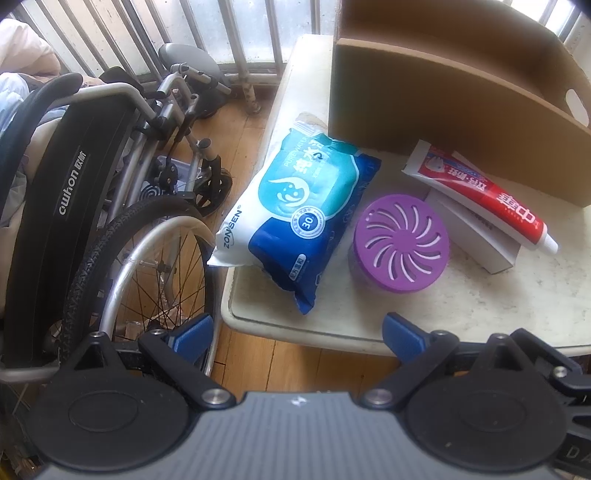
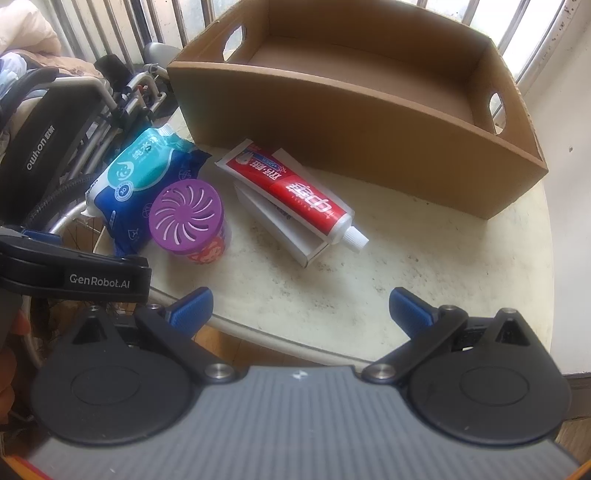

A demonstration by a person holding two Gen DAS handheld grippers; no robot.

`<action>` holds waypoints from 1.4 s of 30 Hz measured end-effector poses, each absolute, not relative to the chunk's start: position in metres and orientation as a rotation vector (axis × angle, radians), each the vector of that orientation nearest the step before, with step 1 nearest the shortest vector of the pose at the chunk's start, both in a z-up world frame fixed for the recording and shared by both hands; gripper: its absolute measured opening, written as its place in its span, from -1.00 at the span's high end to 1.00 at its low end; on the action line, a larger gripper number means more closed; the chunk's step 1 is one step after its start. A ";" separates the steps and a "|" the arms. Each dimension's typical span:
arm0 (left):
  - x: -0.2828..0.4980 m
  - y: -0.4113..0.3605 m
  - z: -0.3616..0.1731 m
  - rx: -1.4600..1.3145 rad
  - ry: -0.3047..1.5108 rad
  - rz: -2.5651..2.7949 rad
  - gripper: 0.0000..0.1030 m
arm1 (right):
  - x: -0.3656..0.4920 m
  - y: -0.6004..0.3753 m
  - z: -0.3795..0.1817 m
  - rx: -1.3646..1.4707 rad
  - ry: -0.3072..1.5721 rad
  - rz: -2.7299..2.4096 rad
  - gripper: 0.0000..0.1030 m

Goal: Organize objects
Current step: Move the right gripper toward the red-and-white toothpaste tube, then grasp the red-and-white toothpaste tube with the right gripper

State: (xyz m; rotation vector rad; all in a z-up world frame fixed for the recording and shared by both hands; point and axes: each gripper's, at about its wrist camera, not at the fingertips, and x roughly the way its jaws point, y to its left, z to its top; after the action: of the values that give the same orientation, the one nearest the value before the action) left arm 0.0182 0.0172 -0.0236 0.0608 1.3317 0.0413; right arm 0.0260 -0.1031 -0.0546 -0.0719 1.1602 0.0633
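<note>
A blue wet-wipes pack (image 1: 295,210) (image 2: 142,177) lies at the table's left edge. Right of it stands a purple-lidded air freshener can (image 1: 400,247) (image 2: 188,218). A red toothpaste tube (image 1: 484,194) (image 2: 295,192) rests on a white carton (image 1: 476,236) (image 2: 284,229). Behind them stands a brown cardboard box (image 1: 461,96) (image 2: 354,125) with handle holes, nothing inside. My left gripper (image 1: 297,334) is open at the table's front edge, short of the wipes and the can. My right gripper (image 2: 301,308) is open over the bare front of the table. Neither holds anything.
The white table (image 1: 480,306) (image 2: 424,273) is small and stained. A folded wheelchair (image 1: 110,206) (image 2: 55,147) stands close on the left over the wood floor. Window bars (image 1: 147,33) run behind. A wall (image 2: 565,184) borders the right side. The left gripper's body (image 2: 74,273) shows in the right wrist view.
</note>
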 end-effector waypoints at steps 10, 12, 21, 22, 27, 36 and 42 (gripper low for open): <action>0.023 0.018 -0.023 0.063 1.323 0.051 -0.92 | 0.028 -0.104 -0.053 -0.080 1.148 0.069 -0.98; 0.025 0.016 -0.022 0.062 1.318 0.054 -0.92 | 0.029 -0.106 -0.053 -0.084 1.141 0.070 -0.98; 0.036 0.004 -0.012 0.046 1.268 0.061 -0.92 | 0.033 -0.120 -0.052 -0.090 1.112 0.092 -0.98; 0.037 0.002 -0.010 0.041 1.260 0.062 -0.92 | 0.034 -0.122 -0.052 -0.092 1.109 0.096 -0.98; 0.043 -0.011 -0.004 0.023 1.214 0.067 -0.92 | 0.040 -0.137 -0.050 -0.085 1.089 0.119 -0.98; 0.055 -0.034 0.006 0.012 1.158 0.079 -0.92 | 0.051 -0.158 -0.050 -0.093 1.069 0.197 -0.98; 0.065 -0.043 0.008 -0.028 1.159 0.108 -0.92 | 0.060 -0.169 -0.045 -0.124 1.031 0.263 -0.98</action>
State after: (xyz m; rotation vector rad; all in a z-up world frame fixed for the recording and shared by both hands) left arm 0.0653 -0.0430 0.0082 -0.0279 1.1589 0.1078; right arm 0.0596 -0.1693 -0.0455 -0.1237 1.0306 0.2630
